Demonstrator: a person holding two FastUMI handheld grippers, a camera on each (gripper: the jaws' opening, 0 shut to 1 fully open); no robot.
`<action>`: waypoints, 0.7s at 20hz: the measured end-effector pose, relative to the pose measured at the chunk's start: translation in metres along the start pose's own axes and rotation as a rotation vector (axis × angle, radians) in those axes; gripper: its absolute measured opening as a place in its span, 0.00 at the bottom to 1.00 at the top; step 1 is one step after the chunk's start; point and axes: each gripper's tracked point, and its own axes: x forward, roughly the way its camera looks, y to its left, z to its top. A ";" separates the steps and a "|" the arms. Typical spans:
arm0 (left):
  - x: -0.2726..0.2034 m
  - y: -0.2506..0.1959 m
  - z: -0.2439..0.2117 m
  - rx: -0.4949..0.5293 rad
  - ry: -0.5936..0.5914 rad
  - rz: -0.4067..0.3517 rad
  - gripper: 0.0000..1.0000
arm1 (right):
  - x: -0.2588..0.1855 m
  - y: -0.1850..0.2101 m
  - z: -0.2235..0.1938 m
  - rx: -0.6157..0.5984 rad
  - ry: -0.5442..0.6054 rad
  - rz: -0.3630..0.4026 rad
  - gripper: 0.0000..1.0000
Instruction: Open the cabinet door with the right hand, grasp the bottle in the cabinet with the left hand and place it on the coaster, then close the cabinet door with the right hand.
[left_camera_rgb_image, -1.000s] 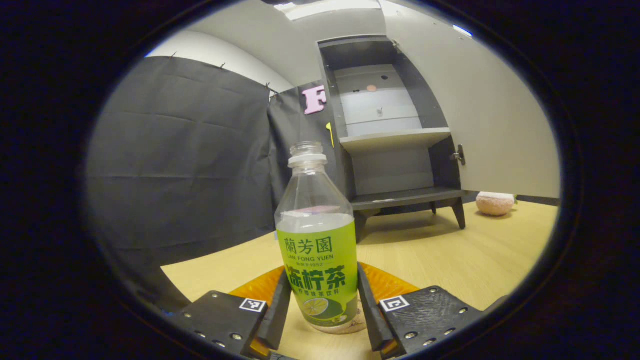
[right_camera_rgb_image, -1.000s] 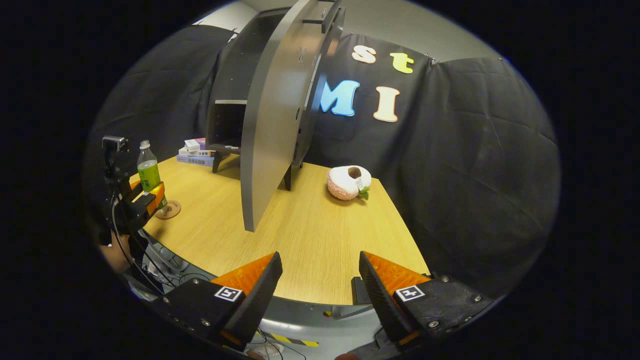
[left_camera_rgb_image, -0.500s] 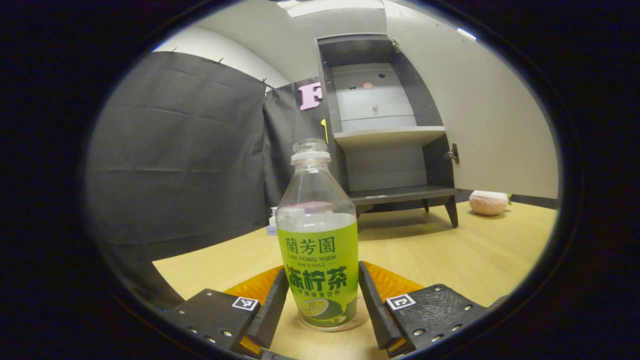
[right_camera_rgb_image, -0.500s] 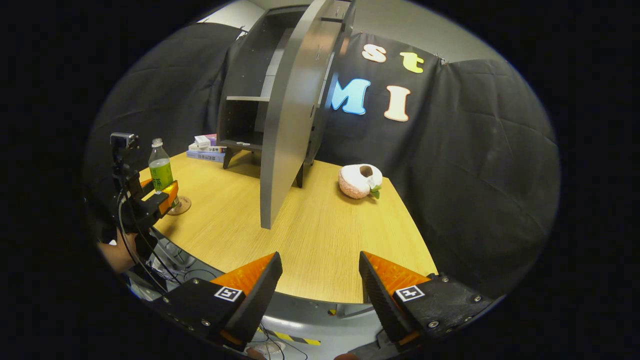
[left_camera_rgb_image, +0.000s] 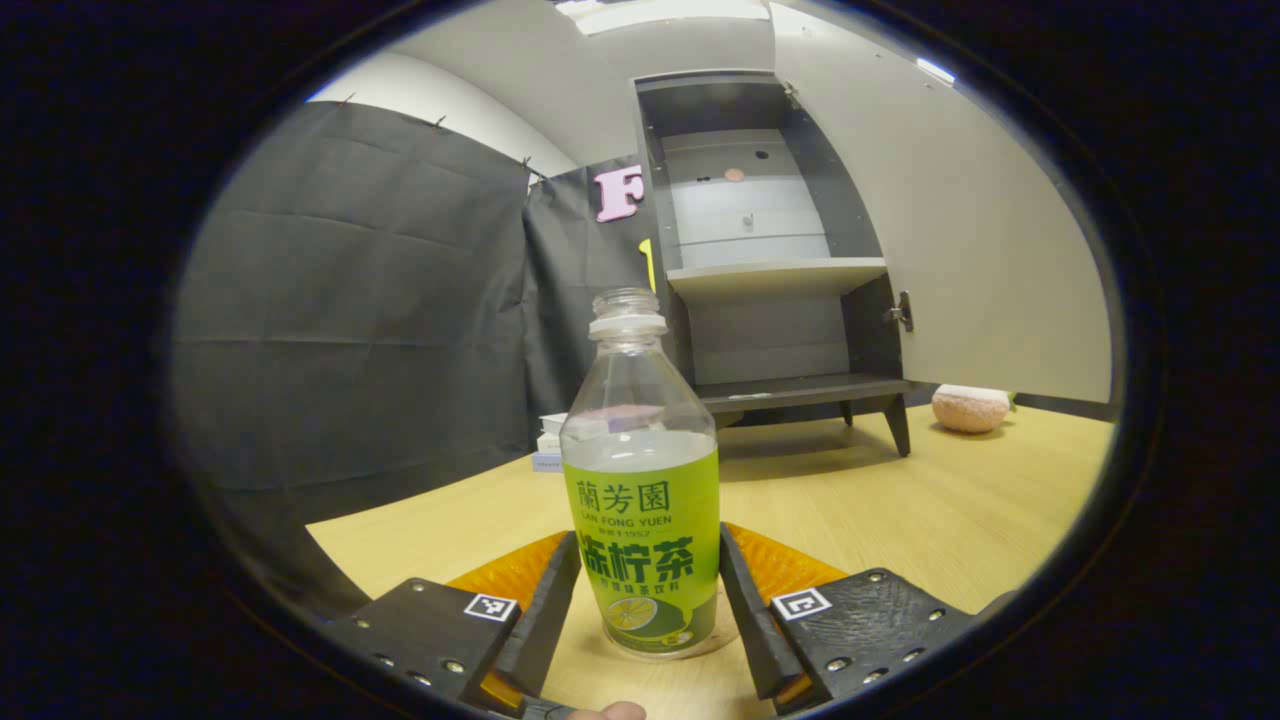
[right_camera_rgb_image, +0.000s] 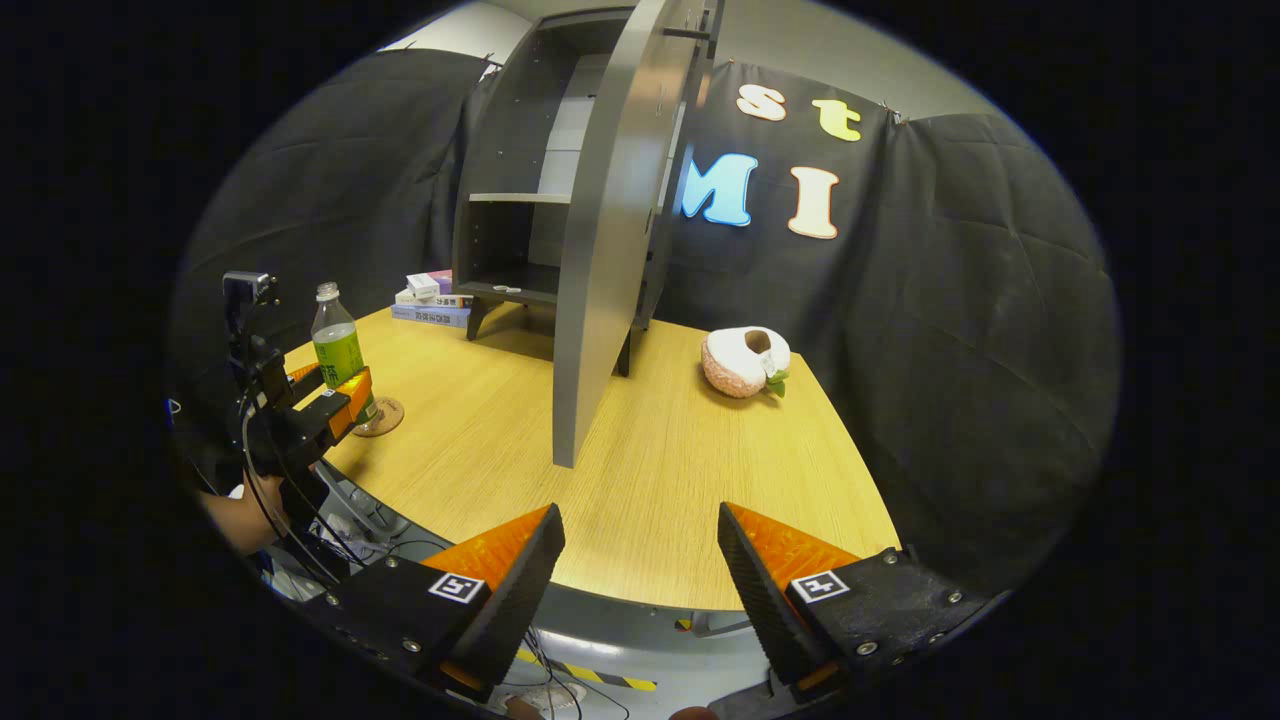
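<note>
Black cloth walls (right_camera_rgb_image: 960, 300) (creased), wooden table (right_camera_rgb_image: 650, 480)

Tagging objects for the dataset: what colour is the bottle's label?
Bright green with darker green print; the bottle is clear above the label. Best seen in the left gripper view.

Round brown coaster (right_camera_rgb_image: 381, 416): largely hidden beneath the green-labelled clear plastic bottle (left_camera_rgb_image: 645, 500). Stacked books (left_camera_rgb_image: 549, 440): partly hidden behind it; titles too small to tell.
</note>
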 end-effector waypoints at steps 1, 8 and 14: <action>0.001 0.001 0.001 0.004 -0.003 0.005 0.77 | 0.000 0.001 0.000 0.000 0.002 0.003 0.95; 0.010 0.003 0.018 0.020 -0.063 0.007 0.77 | 0.000 0.004 0.004 0.032 -0.001 0.017 0.95; 0.013 0.007 0.041 0.050 -0.119 0.010 0.77 | -0.001 -0.002 0.014 0.047 -0.022 0.008 0.95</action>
